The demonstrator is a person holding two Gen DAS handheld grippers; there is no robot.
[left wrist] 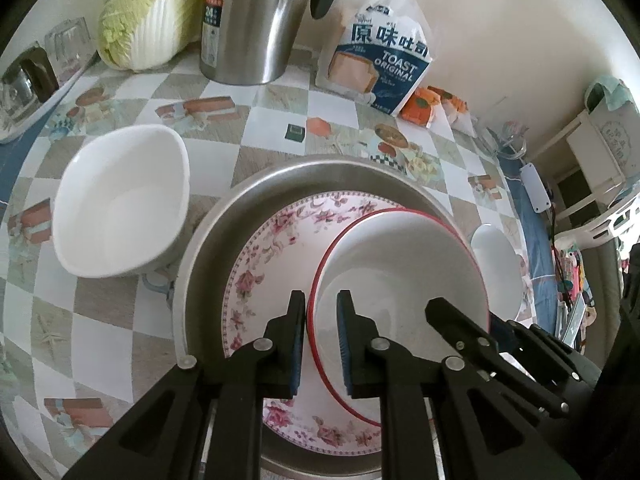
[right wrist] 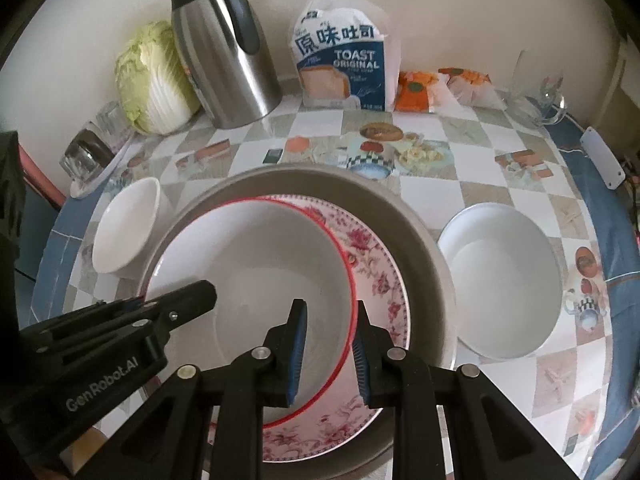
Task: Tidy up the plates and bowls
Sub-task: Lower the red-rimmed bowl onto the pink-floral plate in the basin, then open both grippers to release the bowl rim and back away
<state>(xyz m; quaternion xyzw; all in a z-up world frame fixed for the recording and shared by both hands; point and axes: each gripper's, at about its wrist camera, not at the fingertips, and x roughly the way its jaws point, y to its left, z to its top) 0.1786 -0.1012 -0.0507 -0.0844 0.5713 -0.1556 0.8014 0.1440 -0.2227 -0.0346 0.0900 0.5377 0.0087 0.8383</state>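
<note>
A white bowl with a red rim (left wrist: pixel 400 256) (right wrist: pixel 256 264) sits over a floral plate (left wrist: pixel 272 248) (right wrist: pixel 380 272), inside a wide metal basin (left wrist: pixel 248 200) (right wrist: pixel 400 208). My left gripper (left wrist: pixel 321 296) straddles the bowl's left rim, one pad outside and one inside, and is shut on it. My right gripper (right wrist: pixel 330 306) is shut on the opposite rim in the same way. Whether the bowl rests on the plate or hangs just above it I cannot tell. A plain white bowl (left wrist: pixel 120 204) (right wrist: pixel 124 228) stands left of the basin. Another white bowl (right wrist: pixel 500 280) (left wrist: pixel 496 264) stands to its right.
Along the wall stand a steel thermos jug (right wrist: pixel 228 48), a napa cabbage (right wrist: pixel 156 80), a bag of toast (right wrist: pixel 344 56) and orange packets (right wrist: pixel 420 92). Drinking glasses (right wrist: pixel 92 144) sit at the back left, more glassware (right wrist: pixel 540 96) at the back right. The checked tablecloth's blue border marks the table edge.
</note>
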